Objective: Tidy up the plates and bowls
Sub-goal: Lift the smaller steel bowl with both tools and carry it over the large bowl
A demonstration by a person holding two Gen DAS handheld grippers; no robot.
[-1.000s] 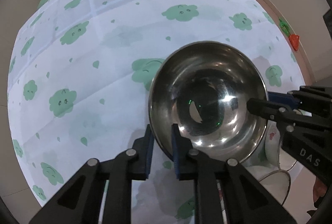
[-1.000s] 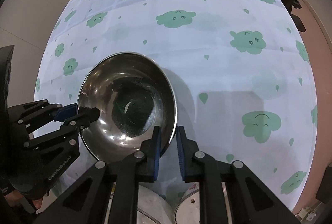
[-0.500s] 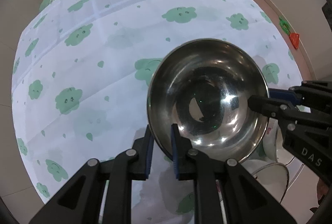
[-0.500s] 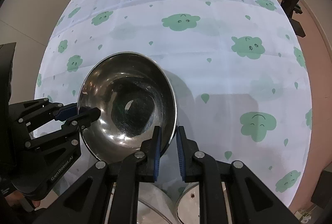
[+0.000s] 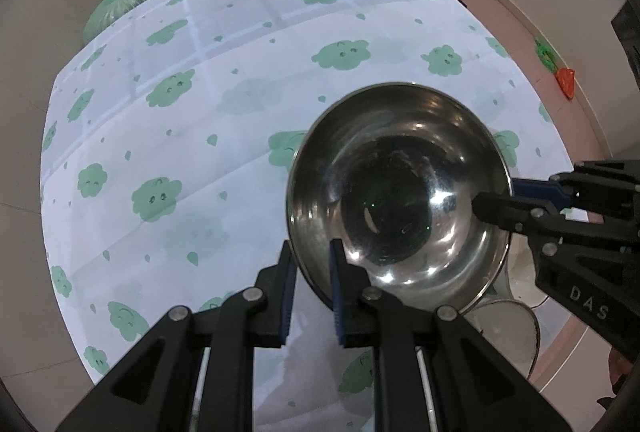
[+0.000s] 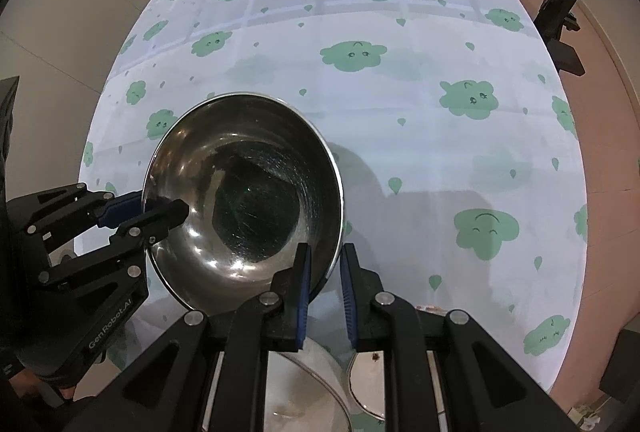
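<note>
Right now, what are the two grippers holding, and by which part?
Both hold the steel bowl by its rim: the left gripper at its near edge, the right gripper on the opposite side.

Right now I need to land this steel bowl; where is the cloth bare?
The tablecloth is bare from the steel bowl out to its far edge and right side. It is crowded at the near edge, where plates lie under both tools.

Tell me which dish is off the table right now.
The large steel bowl: the left gripper and right gripper each clamp its rim on opposite sides. The white dish and the small steel plate sit below it.
</note>
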